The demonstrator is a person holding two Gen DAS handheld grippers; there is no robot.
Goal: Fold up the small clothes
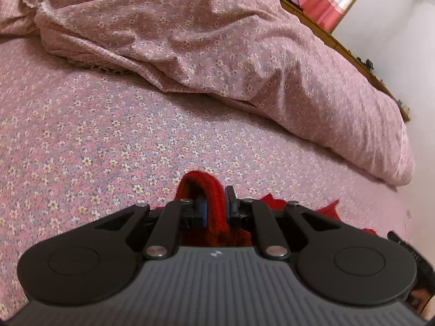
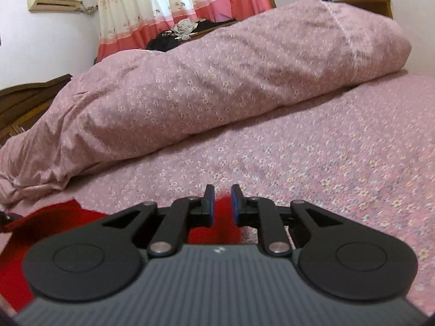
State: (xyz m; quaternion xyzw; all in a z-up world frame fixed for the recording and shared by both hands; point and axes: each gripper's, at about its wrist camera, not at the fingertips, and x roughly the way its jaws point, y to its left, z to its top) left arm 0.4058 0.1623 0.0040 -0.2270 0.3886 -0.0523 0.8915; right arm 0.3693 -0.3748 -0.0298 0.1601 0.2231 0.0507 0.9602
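Hand-held gripper, left (image 1: 216, 203): jaws nearly closed, pinching a fold of the red knit garment (image 1: 202, 187) low over the bed (image 1: 81, 135). Right hand-held gripper (image 2: 223, 203): narrow gap, red cloth between the pads, contact unclear; probably letting go. Step, as I judge it: laying a fold down. Next: release cleanly, then take a fresh edge. Count: one garment, two grippers, one rolled duvet (image 2: 190, 81).

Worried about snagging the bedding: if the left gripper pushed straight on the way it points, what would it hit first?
Probably the pink floral bed sheet just past the red knitted garment pinched in the left gripper; depth is unclear.
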